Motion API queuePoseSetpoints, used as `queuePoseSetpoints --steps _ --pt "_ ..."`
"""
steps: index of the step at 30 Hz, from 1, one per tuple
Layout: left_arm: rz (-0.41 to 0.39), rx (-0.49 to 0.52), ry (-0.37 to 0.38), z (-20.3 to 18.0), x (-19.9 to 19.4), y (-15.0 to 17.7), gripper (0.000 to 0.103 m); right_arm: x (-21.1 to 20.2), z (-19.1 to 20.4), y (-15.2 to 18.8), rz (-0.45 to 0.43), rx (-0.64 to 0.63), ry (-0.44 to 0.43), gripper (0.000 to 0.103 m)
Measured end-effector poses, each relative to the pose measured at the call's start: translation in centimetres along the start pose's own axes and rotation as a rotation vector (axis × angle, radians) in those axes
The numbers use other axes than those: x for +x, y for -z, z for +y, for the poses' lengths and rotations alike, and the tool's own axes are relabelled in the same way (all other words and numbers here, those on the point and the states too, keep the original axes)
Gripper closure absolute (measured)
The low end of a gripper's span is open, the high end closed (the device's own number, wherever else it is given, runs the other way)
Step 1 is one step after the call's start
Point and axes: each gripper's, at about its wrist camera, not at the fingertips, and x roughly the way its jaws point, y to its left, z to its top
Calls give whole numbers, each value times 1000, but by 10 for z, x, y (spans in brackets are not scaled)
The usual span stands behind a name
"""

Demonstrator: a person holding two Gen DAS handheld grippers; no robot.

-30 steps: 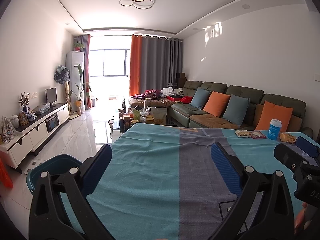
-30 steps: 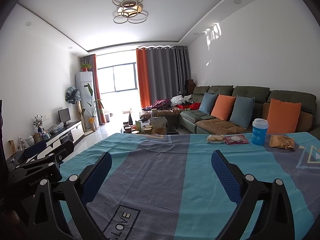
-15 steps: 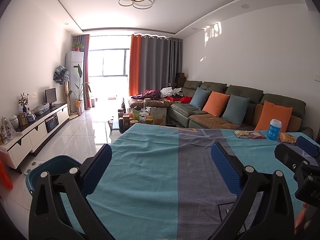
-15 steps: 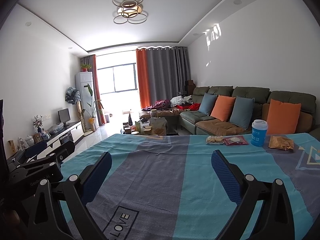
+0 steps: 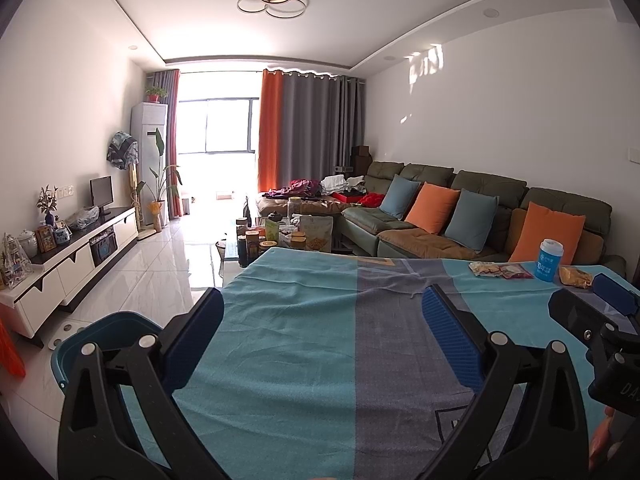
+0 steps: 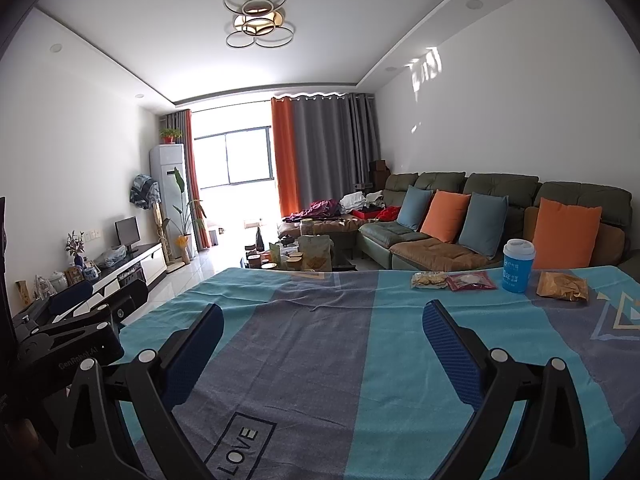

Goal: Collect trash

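Observation:
Three snack wrappers lie at the far right of the cloth-covered table (image 6: 320, 360): a pale one (image 6: 429, 279), a red one (image 6: 472, 281) and a crumpled orange one (image 6: 562, 286). A blue cup with a white lid (image 6: 517, 266) stands between the red and the orange one. In the left wrist view the same wrappers (image 5: 500, 269) and cup (image 5: 550, 260) show far right. My right gripper (image 6: 320, 320) is open over the table's middle, well short of them. My left gripper (image 5: 320, 308) is open too, holding nothing. A blue bin (image 5: 100, 334) sits on the floor at the table's left edge.
A green sofa (image 6: 460, 216) with orange and blue cushions lines the right wall beyond the table. A low coffee table (image 6: 296, 258) crowded with jars and boxes stands behind the far edge. A white TV cabinet (image 5: 72, 264) runs along the left wall over a tiled floor.
Both views have shifted only slightly; the wrappers and cup sit a touch lower in the right wrist view. Both grippers stay open and hold nothing.

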Motion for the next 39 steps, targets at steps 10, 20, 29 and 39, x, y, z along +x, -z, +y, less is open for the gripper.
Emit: queuePoseSetpoints --steps 10,20,29,39 --pt "1 1 1 0 1 -1 6 0 -1 1 -4 0 0 7" --pt "2 0 0 -1 2 -1 6 0 -1 1 -4 3 1 7" --pt "6 7 -3 -3 5 0 6 0 -2 2 -3 6 -1 7" --pt "51 29 24 -8 11 3 6 1 -5 2 9 7 -5 7"
